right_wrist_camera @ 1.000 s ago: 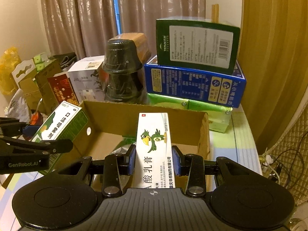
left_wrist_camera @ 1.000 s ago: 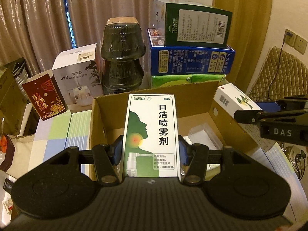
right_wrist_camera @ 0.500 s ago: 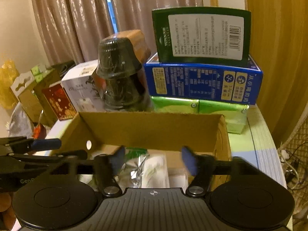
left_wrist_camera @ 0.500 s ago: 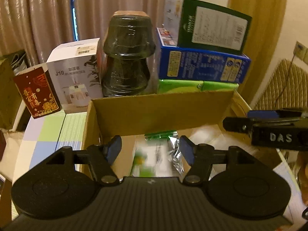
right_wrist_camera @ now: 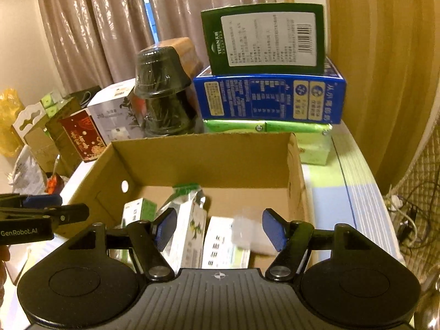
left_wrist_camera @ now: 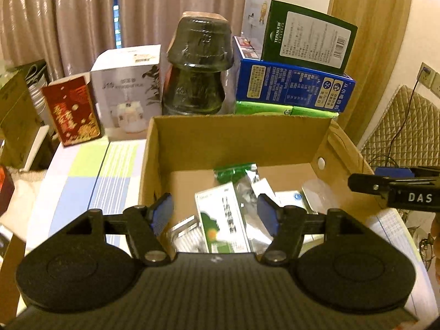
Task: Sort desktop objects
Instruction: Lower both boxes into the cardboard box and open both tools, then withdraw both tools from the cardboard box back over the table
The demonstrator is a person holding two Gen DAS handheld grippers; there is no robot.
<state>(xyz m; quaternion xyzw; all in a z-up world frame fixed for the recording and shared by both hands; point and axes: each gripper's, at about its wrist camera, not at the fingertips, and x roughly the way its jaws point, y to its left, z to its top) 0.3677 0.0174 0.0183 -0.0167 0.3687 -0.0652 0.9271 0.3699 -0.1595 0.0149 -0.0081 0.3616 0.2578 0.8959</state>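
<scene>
We hold our left gripper over the open cardboard box, jaws spread apart and gripping nothing; they have just been opening. The green-and-white spray box lies loose among the packets on the box floor, under the gap between the jaws, tilted towards twelve o'clock.

Our right gripper hangs over the same cardboard box, jaws likewise wide and empty, having just been opening. The white ointment box with the green bird stands on edge inside, near the left pad at about nine o'clock; we cannot tell whether they touch. A silver foil pouch leans behind it.

At twelve o'clock beyond the box, on the worktop, stand the stacked dark bowls, with a blue carton at one o'clock.
</scene>
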